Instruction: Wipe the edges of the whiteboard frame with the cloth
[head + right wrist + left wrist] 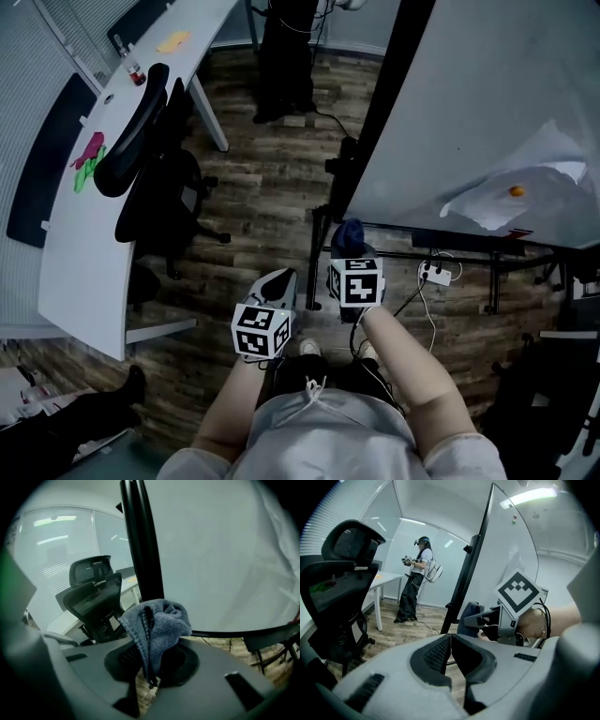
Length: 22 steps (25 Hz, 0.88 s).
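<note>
The whiteboard [469, 112] stands on the right, with its black frame edge [375, 112] running up the left side and along the bottom. My right gripper [349, 246] is shut on a bunched blue-grey cloth [157, 625], held just short of the frame's lower left corner [145, 573]. The cloth [349, 236] shows as a dark lump in the head view. My left gripper [281, 286] hangs lower and to the left, its jaws shut with nothing between them [450, 656]. The left gripper view shows the right gripper with the cloth [469, 618].
A black office chair [150, 159] stands left of the board beside a long white desk [94, 187]. Another person [415, 585] stands at the far end of the room. Cables and a power strip [436, 274] lie under the board's stand. Wood floor lies between chair and board.
</note>
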Tool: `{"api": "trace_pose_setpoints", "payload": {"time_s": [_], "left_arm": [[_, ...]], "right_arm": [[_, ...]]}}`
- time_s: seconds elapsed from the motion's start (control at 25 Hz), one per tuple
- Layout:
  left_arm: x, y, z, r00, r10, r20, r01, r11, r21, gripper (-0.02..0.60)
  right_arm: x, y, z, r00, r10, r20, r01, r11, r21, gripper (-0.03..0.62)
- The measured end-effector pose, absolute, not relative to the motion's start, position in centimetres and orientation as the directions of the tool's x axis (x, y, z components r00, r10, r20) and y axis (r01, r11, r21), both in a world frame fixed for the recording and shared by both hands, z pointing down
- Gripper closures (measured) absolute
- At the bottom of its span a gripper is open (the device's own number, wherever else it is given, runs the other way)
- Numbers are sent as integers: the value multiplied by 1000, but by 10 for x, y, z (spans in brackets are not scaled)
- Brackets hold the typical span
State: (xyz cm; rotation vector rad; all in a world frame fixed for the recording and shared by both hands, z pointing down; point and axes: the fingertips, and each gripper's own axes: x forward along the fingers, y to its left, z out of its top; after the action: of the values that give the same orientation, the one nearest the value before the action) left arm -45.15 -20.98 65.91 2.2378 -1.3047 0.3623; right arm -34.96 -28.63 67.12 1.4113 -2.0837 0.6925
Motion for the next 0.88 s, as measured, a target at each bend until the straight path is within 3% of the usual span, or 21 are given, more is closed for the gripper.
{"api": "trace_pose_setpoints", "payload": {"time_s": [0.2, 0.88], "left_arm": [[-426, -210, 625, 523, -740, 422, -852, -442, 281, 563], [-334, -195, 452, 579, -810, 90, -811, -562, 161, 563]], "right_arm": [[-316, -263, 644, -337, -709, 619, -931, 348, -109, 525], [-211, -199, 477, -418, -879, 229, -903, 430, 1, 525]]}}
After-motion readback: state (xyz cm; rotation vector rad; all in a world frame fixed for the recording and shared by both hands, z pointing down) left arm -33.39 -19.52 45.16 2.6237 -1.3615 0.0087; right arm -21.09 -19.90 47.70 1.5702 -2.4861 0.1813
